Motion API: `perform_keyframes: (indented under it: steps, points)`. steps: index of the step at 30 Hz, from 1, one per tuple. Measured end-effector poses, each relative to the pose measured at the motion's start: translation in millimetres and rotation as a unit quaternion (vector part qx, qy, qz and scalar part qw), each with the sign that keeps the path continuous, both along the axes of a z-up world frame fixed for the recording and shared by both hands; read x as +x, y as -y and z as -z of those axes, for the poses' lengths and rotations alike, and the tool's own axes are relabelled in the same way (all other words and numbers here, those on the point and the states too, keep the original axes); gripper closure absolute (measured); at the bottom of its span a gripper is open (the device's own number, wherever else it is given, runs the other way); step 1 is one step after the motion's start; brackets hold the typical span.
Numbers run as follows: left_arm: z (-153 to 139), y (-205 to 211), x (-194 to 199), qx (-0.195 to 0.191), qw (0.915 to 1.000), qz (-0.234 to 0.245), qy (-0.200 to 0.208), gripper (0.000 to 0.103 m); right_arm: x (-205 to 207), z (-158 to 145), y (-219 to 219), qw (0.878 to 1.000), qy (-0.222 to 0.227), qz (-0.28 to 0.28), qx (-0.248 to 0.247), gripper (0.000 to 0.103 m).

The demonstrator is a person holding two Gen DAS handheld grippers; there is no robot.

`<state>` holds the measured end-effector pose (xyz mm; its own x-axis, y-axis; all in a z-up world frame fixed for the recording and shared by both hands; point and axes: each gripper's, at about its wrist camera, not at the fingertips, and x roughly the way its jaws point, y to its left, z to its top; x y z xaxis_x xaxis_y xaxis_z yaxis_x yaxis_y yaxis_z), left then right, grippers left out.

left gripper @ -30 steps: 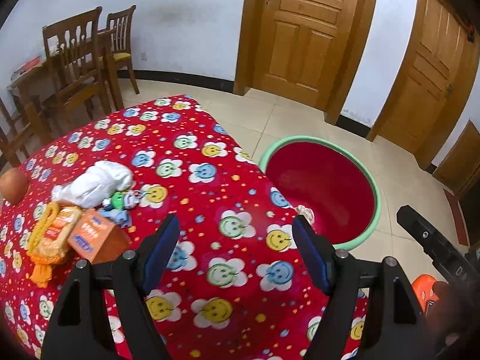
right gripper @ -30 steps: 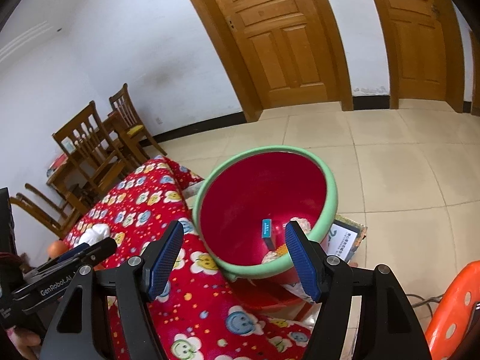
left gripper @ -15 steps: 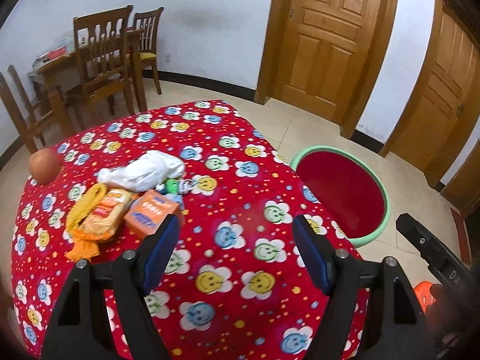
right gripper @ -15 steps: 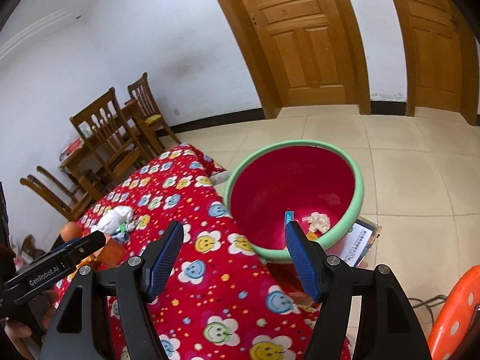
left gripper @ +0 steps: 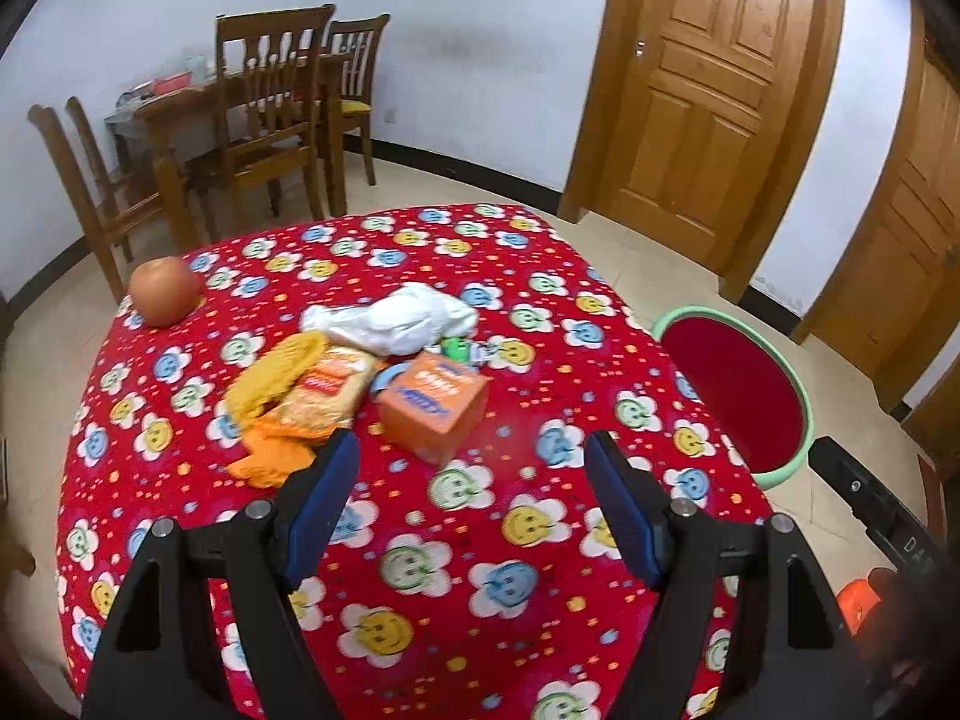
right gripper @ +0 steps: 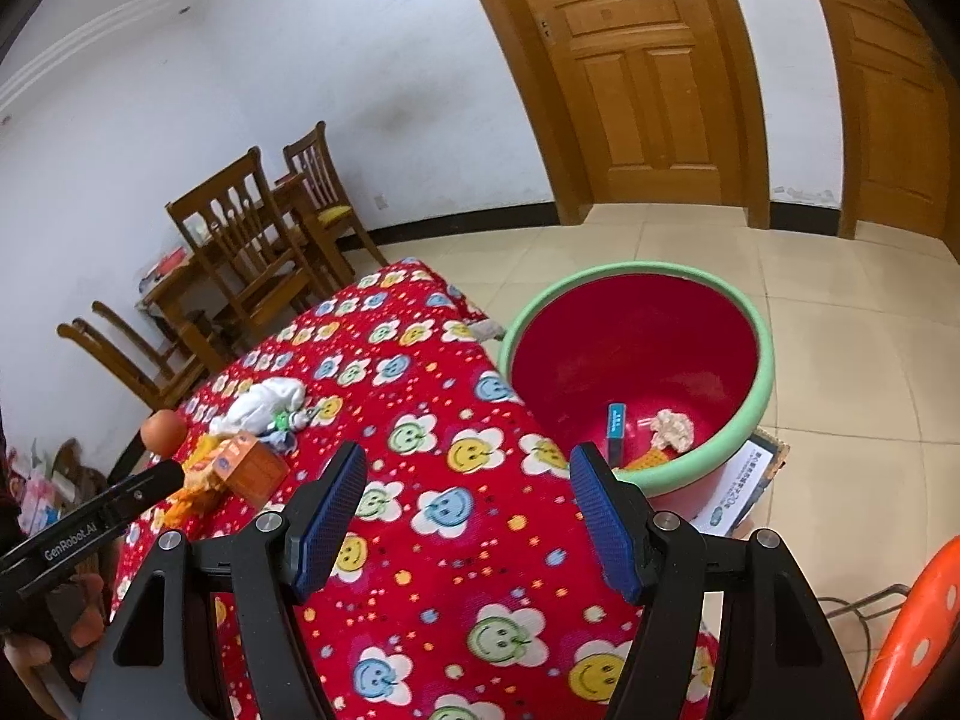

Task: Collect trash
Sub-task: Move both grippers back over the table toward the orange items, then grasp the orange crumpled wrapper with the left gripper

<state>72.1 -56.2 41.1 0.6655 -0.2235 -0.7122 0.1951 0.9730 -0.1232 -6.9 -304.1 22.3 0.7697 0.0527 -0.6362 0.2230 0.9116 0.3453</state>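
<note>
Trash lies in a cluster on the red smiley tablecloth (left gripper: pixel 480 516): an orange carton (left gripper: pixel 433 405), a yellow-orange snack wrapper (left gripper: pixel 300 390), a crumpled white bag (left gripper: pixel 396 318) and a small green item (left gripper: pixel 456 348). My left gripper (left gripper: pixel 471 504) is open and empty, just short of the carton. My right gripper (right gripper: pixel 468 510) is open and empty above the table's right part. The red bin with a green rim (right gripper: pixel 756 396) stands on the floor beside the table and holds a blue packet (right gripper: pixel 615 423) and crumpled paper (right gripper: pixel 672 429).
An apple (left gripper: pixel 165 299) sits at the table's far left corner. Wooden chairs (left gripper: pixel 264 120) and a table stand by the back wall. An orange stool (right gripper: pixel 918 618) is at the right. Papers (right gripper: pixel 738 492) lie under the bin.
Both grippers have swung left, away from the bin toward the table. The trash cluster now sits in front of my left gripper. Both stay open.
</note>
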Motion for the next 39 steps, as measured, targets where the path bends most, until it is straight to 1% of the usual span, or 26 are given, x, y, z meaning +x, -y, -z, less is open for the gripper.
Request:
perform_keyframes:
  steps: [5, 11, 15, 18, 23, 29, 36, 39]
  points:
    - [3, -22, -2, 0.003, 0.9997, -0.026, -0.001, 0.026, 0, 2, -11, 1.000, -0.008, -0.015, -0.004, 0.032]
    - [18, -42, 1, 0.005, 0.9987, -0.048, -0.016, 0.026, 4, 5, -22, 0.999, -0.015, -0.027, -0.008, 0.032]
    - [28, -49, 5, 0.008, 0.9982, -0.054, -0.024, 0.026, 7, 8, -28, 0.999, -0.022, -0.034, -0.010, 0.032]
    - [33, -53, 10, 0.020, 0.9976, -0.062, -0.024, 0.026, 9, 10, -32, 0.999, -0.027, -0.038, -0.013, 0.032]
    - [43, -65, 18, 0.024, 0.9964, -0.076, -0.031, 0.026, 15, 15, -38, 0.998, -0.035, -0.045, -0.015, 0.032]
    - [57, -77, 31, 0.045, 0.9944, -0.087, -0.039, 0.026, 22, 22, -44, 0.997, -0.047, -0.054, -0.013, 0.031]
    - [71, -90, 47, 0.048, 0.9927, -0.098, -0.052, 0.026, 27, 25, -52, 0.996, -0.054, -0.062, -0.018, 0.031]
    - [77, -93, 52, 0.045, 0.9928, -0.095, -0.057, 0.026, 30, 27, -55, 0.996, -0.058, -0.065, -0.018, 0.031]
